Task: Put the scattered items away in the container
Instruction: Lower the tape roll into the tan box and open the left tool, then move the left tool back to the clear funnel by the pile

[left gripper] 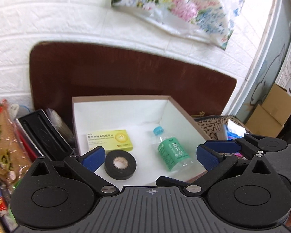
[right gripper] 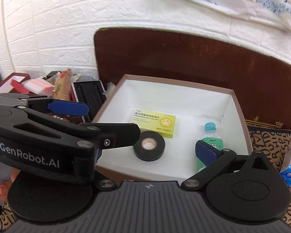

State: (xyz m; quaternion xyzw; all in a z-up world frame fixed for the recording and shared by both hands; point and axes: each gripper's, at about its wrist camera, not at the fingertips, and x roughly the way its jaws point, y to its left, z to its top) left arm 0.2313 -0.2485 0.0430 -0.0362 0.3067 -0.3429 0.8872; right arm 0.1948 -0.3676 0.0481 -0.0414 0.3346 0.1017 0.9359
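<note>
Closest to my lenses, both tools are spread wide with nothing between the pads: the left gripper (left gripper: 149,155) hangs over the near rim of the box (left gripper: 186,114), and the right gripper (right gripper: 151,149) sits beside it, its left finger hidden behind the other tool's body, so I'm reading that side partly on trust.

Just past the fingers, at six o'clock on the box floor, lies the black tape roll (left gripper: 119,163), flat on its side. At three o'clock from it rests the clear bottle (left gripper: 172,151), green label, blue cap aimed toward twelve. Behind the roll, at twelve, sits the yellow medicine carton (left gripper: 109,140), flat and touching nothing that I can make out. All three are inside the white-lined box, so the tidying looks done or nearly so.

Further out, at nine o'clock, a pile of packets (left gripper: 3,136) crowds the box wall.

Risks from here: the two tools ride close together, so a careless swing could knock one into the other. A low finger could also clip the rim and shove the box, or set the bottle rolling.
</note>
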